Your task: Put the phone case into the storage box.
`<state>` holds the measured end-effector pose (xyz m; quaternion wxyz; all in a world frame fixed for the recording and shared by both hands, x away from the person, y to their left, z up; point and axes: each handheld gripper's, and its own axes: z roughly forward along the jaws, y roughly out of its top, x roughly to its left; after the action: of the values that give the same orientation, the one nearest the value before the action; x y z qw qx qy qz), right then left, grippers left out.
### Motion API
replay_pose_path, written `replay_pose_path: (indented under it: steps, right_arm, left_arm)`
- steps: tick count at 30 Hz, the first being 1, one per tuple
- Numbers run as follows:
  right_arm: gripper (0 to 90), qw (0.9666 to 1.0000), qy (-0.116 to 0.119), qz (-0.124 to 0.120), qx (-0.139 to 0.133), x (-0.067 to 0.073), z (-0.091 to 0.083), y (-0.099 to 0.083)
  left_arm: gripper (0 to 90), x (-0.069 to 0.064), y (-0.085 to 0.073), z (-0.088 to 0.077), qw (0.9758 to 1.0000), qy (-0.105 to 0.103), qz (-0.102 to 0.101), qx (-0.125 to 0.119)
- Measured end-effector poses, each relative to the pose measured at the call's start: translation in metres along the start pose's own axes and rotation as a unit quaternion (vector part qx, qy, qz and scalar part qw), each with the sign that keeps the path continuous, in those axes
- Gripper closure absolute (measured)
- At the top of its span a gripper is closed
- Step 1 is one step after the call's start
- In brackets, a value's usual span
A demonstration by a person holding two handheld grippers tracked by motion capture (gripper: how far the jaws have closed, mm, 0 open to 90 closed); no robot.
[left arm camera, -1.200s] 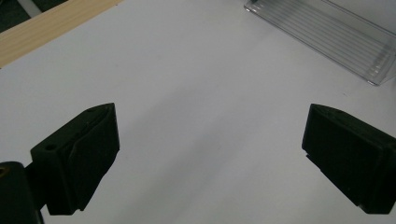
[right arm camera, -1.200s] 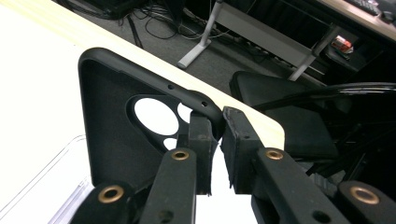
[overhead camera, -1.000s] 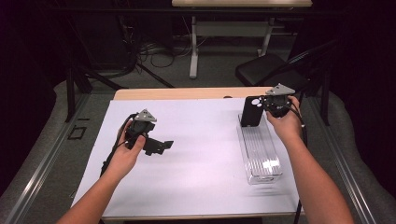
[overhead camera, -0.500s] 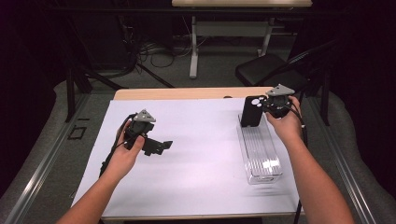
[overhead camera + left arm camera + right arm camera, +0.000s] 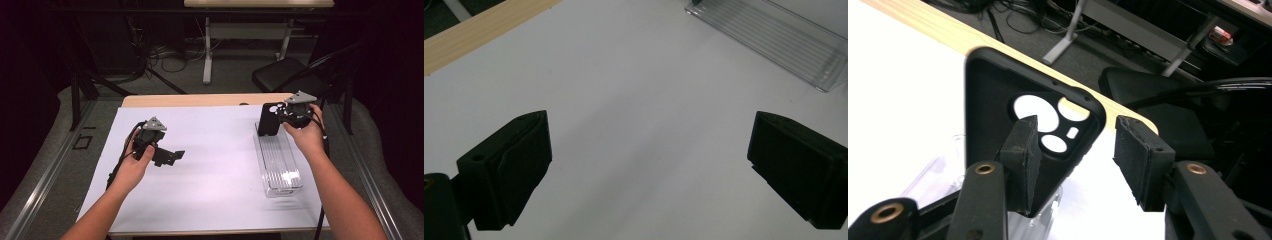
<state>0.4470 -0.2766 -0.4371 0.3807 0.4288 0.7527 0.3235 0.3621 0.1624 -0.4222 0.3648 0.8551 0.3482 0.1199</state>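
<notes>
The black rubbery phone case (image 5: 998, 100) with round camera cutouts stands upright at the far end of the clear ribbed plastic tray (image 5: 278, 161) on the white counter (image 5: 215, 165). The right gripper (image 5: 1075, 160) has just been opening, its fingers apart around the case's edge, no longer pressing it. The left gripper (image 5: 649, 170) hovers wide open, empty.

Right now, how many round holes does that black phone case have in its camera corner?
3: two large ones side by side and a smaller one below them, in the phone case, beside a tiny oblong slot.
</notes>
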Motion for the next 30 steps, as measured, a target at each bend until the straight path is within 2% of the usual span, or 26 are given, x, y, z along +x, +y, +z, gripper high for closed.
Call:
replay_pose_path:
  steps: [5,10,14,19,25,30]
  right_arm:
    - [55.0,0.9997,0.02,0.014,0.01,0.001,-0.006,0.002]
    - [57.3,0.9989,0.037,0.011,0.027,0.003,-0.01,0.003]
    - [59.5,0.9981,0.054,0.013,0.026,0.006,-0.015,0.003]
    - [57.1,0.9982,0.058,0.013,0.01,0.008,-0.023,0.006]
    - [54.7,0.998,0.059,0.02,0.006,0.007,-0.031,0.005]
    - [50.8,0.9957,0.076,0.053,-0.003,0.007,-0.041,0.003]
  left_arm:
    - [4.4,0.0,0.0,0.0,1.0,0.0,0.0,0.0]
    - [4.4,0.0,0.003,-0.002,1.0,0.0,-0.001,-0.004]
    - [4.4,0.001,0.005,-0.003,1.0,-0.001,0.0,-0.004]
    - [4.4,0.001,0.006,-0.003,1.0,-0.004,-0.003,-0.005]
    - [4.4,0.001,0.006,-0.003,1.0,-0.006,-0.002,-0.004]
    - [4.4,0.003,0.005,-0.005,1.0,-0.006,-0.004,-0.006]
